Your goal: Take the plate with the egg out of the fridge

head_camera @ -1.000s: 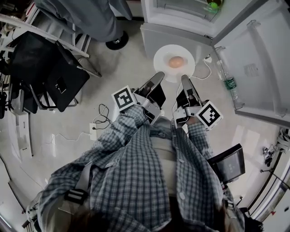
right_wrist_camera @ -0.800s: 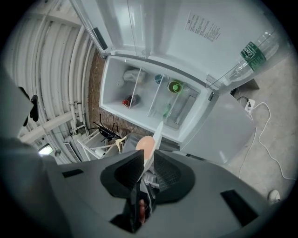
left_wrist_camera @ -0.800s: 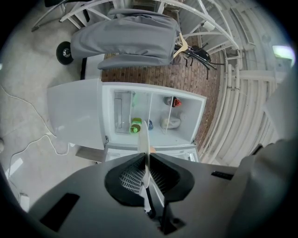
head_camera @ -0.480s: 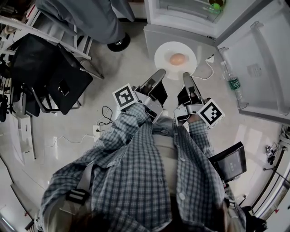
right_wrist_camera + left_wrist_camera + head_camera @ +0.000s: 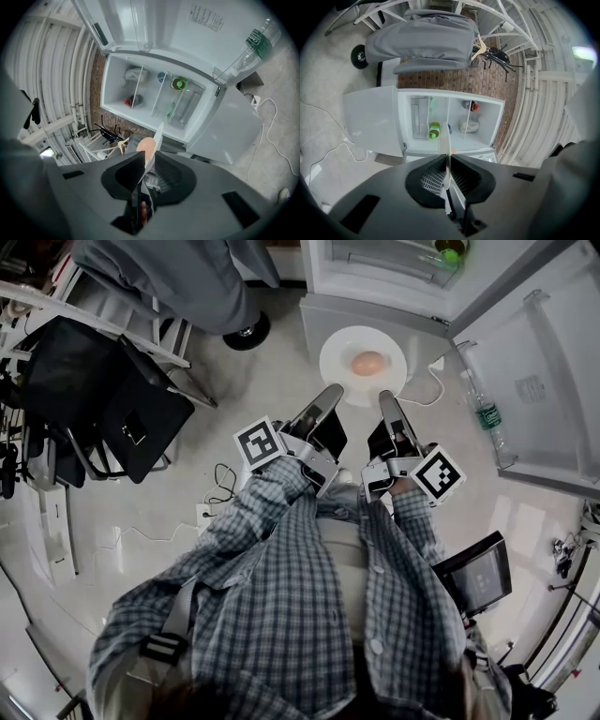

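Observation:
A white plate (image 5: pixel 339 351) carrying a brown egg (image 5: pixel 367 362) hangs level above the floor, in front of the open fridge (image 5: pixel 375 277). My left gripper (image 5: pixel 332 396) is shut on the plate's near left rim, and my right gripper (image 5: pixel 385 400) is shut on its near right rim. The left gripper view has the plate (image 5: pixel 446 140) edge-on, pinched in the left gripper (image 5: pixel 448 164). The right gripper view shows the plate (image 5: pixel 158 132) and egg (image 5: pixel 145 146) just beyond the right gripper (image 5: pixel 146 163), which clamps the rim.
The fridge door (image 5: pixel 534 381) stands open at the right, a water bottle (image 5: pixel 481 414) in its shelf. A green item (image 5: pixel 449 253) sits inside the fridge. Black chairs (image 5: pixel 112 395) and a bystander's shoe (image 5: pixel 246 330) are at the left. Cables (image 5: pixel 214 479) trail over the floor.
Both grippers keep their hold on the plate. The plate and the grippers have barely shifted in the view.

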